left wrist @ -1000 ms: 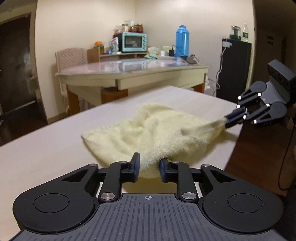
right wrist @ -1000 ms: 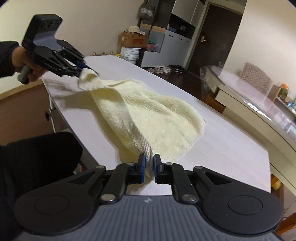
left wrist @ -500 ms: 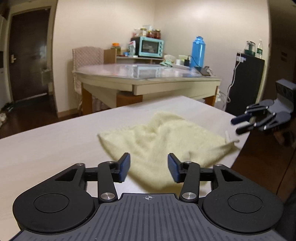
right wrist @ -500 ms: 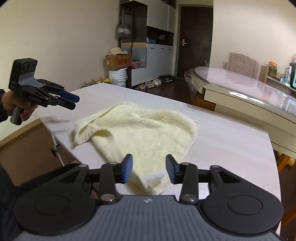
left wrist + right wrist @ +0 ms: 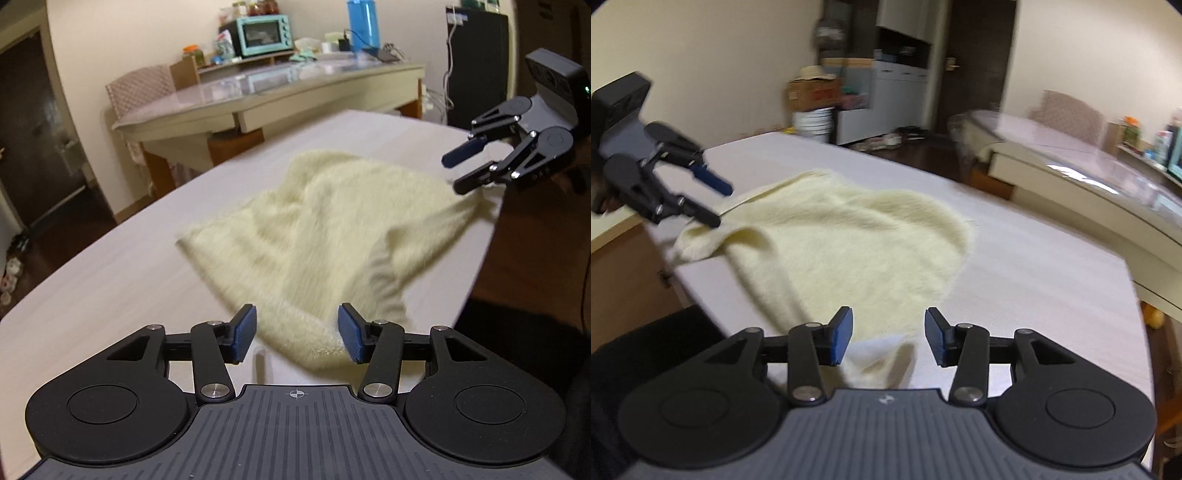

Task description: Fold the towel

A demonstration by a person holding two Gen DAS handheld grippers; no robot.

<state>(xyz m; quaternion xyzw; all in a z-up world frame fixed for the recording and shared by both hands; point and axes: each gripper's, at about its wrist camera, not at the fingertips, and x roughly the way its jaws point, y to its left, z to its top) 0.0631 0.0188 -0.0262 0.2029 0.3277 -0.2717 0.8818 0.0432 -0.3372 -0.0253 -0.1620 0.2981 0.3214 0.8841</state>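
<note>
The pale yellow towel (image 5: 325, 236) lies rumpled on the white table (image 5: 110, 273); left gripper (image 5: 297, 334) stands half open, gripping nothing; right gripper (image 5: 888, 341) is opening, pads off the cloth; only the right view shows a doorway and shoes beyond

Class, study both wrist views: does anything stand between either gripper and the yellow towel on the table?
Nothing visible does. The towel lies alone on the white table. A corner sits between the open jaws of the left gripper, another between those of the right gripper, whose jaws are opening. No pad presses it.
</note>
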